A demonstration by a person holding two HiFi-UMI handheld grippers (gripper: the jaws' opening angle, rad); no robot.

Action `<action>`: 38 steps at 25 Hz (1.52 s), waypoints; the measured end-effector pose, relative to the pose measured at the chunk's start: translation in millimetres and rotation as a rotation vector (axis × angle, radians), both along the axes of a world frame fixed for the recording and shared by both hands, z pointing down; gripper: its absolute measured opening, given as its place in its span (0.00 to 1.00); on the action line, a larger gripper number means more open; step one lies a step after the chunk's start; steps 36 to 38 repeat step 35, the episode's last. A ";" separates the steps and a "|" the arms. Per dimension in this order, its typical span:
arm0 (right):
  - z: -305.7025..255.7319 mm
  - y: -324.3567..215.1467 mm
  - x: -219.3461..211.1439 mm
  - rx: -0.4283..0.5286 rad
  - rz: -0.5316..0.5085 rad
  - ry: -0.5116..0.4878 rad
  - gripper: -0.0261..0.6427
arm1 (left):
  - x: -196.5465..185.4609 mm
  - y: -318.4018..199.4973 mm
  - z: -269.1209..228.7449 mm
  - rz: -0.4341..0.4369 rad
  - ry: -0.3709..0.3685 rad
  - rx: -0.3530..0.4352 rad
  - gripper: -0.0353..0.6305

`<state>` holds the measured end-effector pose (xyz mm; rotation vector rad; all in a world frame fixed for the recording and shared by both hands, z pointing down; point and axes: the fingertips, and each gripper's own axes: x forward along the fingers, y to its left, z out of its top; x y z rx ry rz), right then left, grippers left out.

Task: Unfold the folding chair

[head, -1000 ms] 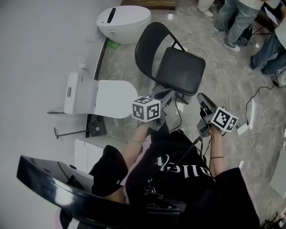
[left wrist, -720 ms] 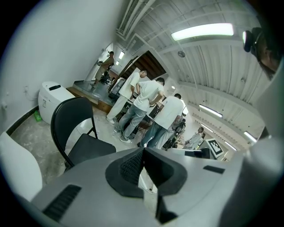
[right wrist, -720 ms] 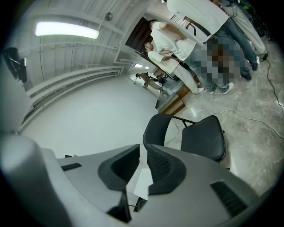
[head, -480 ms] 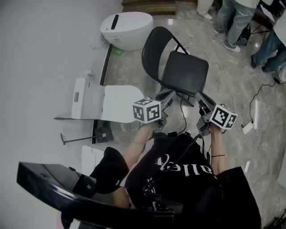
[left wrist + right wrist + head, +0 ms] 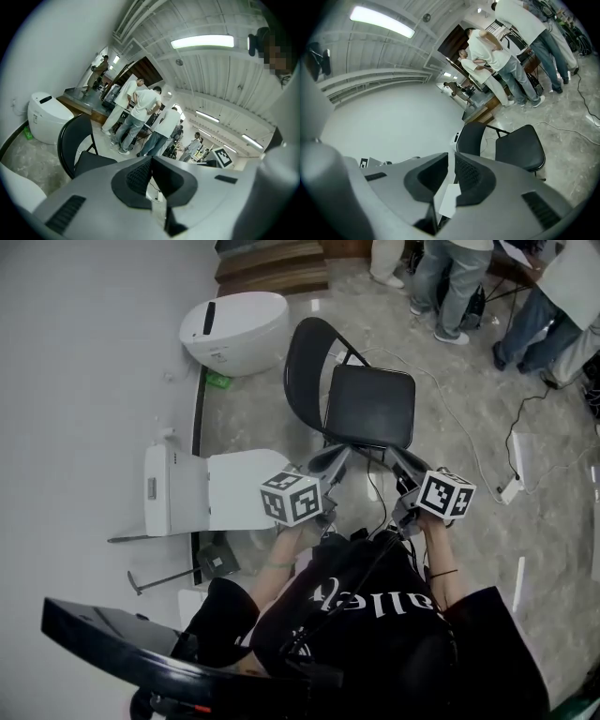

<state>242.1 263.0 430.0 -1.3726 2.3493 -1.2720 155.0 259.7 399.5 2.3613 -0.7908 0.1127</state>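
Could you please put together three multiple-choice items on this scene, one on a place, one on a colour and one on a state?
1. In the head view, where is the white toilet?
A. Left of the folding chair, by the wall
B. On the chair's seat
C. Under the chair

2. What colour is the chair's seat?
A. White
B. Black
C. Red

3. How does the folding chair stand?
A. Folded flat on the floor
B. Folded, leaning on the wall
C. Unfolded, seat down

Answers: 1 A, it sits at the wall, left of the chair; 2 B, the seat is black; 3 C, the seat lies level before the upright backrest.
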 end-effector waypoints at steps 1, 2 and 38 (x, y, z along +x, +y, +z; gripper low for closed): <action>-0.8 1.6 -1.0 0.003 0.007 0.006 0.12 | -0.8 -0.3 -2.5 0.004 0.003 0.009 0.06; -1.4 3.3 -1.6 0.005 0.014 0.012 0.12 | -1.5 -0.2 -3.7 0.008 0.003 0.016 0.06; -1.5 8.9 20.5 -0.007 0.032 0.035 0.09 | 8.8 2.1 8.8 -0.022 -0.031 -0.012 0.06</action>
